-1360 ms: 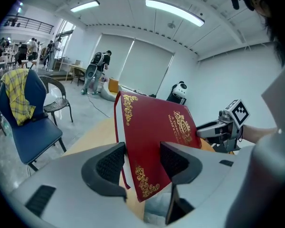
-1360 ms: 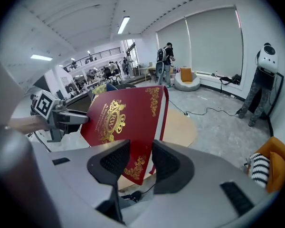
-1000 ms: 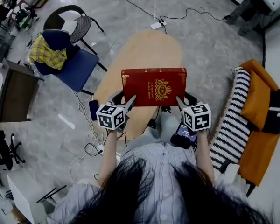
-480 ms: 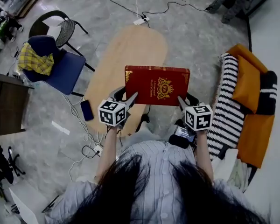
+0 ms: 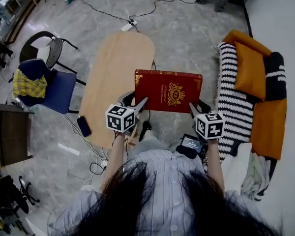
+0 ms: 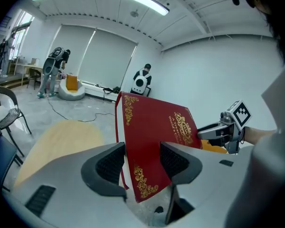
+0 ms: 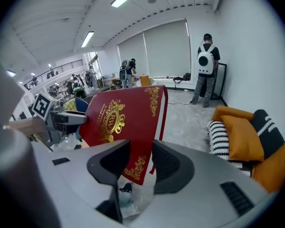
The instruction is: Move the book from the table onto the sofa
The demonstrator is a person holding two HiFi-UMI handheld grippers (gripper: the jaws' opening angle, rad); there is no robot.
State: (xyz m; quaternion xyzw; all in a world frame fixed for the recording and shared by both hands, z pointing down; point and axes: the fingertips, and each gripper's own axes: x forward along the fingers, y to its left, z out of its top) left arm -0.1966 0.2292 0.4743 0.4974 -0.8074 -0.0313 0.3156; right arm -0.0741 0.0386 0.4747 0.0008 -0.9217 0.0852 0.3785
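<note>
A red hardcover book (image 5: 168,90), gilt crest and corner scrolls on its cover, is held in the air between the oval wooden table (image 5: 110,82) and the orange sofa (image 5: 268,127); the left gripper (image 5: 139,105) and right gripper (image 5: 192,109) each clamp a near corner; a blue chair (image 5: 59,90) holds a yellow checked cloth (image 5: 28,84).

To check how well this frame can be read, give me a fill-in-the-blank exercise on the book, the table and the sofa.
1. The left gripper and the right gripper are both shut on the book, whose cover is ____.
2. In the head view, the sofa lies to the book's ____.
3. In the head view, the table lies to the book's ____.
4. The blanket on the sofa has black and white ____.
Missing words: red; right; left; stripes.
</note>
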